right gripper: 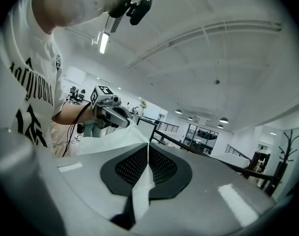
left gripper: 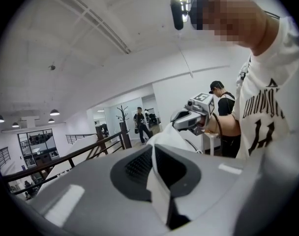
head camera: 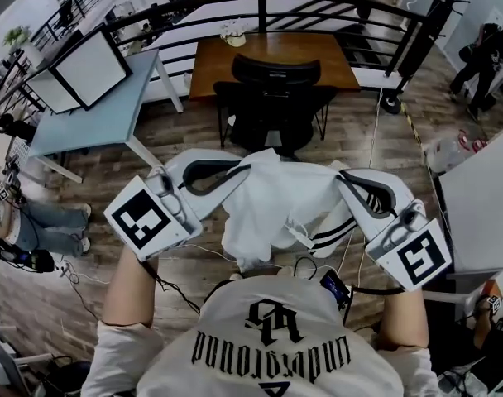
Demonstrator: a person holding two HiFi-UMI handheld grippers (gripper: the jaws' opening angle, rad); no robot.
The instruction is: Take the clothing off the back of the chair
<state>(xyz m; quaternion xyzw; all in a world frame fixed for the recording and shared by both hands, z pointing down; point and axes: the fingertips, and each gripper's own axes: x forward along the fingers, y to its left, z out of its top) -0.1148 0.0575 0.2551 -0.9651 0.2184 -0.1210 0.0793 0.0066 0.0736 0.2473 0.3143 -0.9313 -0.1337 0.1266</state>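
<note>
Clothing [head camera: 272, 205], a white garment with black stripes along one sleeve, hangs in the air in front of your chest, stretched between your two grippers and well clear of the chair [head camera: 275, 89]. Your left gripper [head camera: 235, 172] has its jaws clenched on a fold of the white fabric at one upper corner; in the left gripper view that fold [left gripper: 157, 181] runs up between the dark ribbed pads. Your right gripper [head camera: 351, 184] is clamped on the opposite upper corner, and the right gripper view shows the same kind of white fold [right gripper: 142, 181] pinched between its pads. Each gripper view also catches the other gripper across the span of cloth, the right one [left gripper: 191, 117] and the left one [right gripper: 112, 113]. Both grippers point roughly level, a little downward. The black chair stands beyond the garment, pushed up to a wooden counter [head camera: 318, 52], with a dark railing [head camera: 318, 2] curving behind it. A pale blue table [head camera: 102, 114] sits off to your left. The only writing that shows is on your white T-shirt [head camera: 268, 346]: black gothic lettering, upside down in the head view, that seems to read "underground", with a black emblem beside it. The cube on each gripper carries black-and-white square markers.
</note>
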